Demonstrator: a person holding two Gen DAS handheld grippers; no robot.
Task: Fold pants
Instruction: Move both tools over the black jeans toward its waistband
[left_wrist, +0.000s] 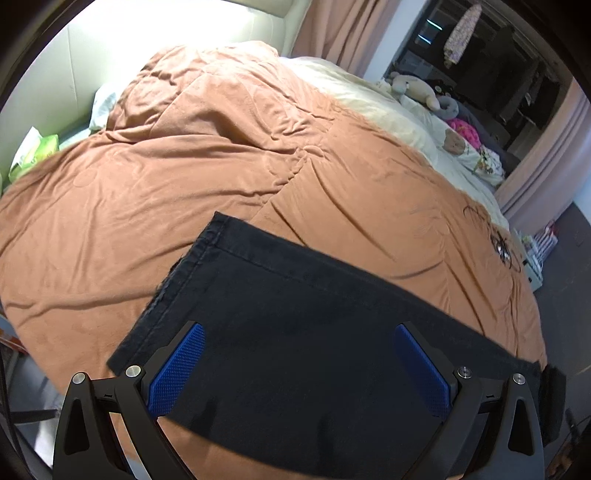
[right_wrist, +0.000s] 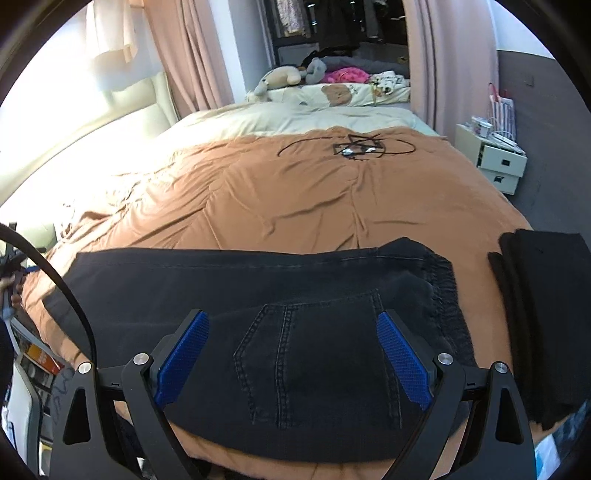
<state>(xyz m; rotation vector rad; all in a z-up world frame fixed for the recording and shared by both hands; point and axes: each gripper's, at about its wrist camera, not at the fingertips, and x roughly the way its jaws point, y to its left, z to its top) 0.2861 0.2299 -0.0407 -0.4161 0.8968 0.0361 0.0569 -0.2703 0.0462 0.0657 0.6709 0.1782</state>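
Pants (right_wrist: 258, 295) flat on bed (right_wrist: 295, 199), long axis crosswise, hem end beneath left gripper (left_wrist: 299, 363), pocket end beneath right gripper (right_wrist: 293, 354), both sets of fingers spread wide, empty, poised above cloth, each nearest its own end.

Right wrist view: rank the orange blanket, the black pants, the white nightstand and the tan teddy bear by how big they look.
1. orange blanket
2. black pants, though nearness to the camera inflates them
3. and 4. white nightstand and tan teddy bear: both small and far, too close to rank.
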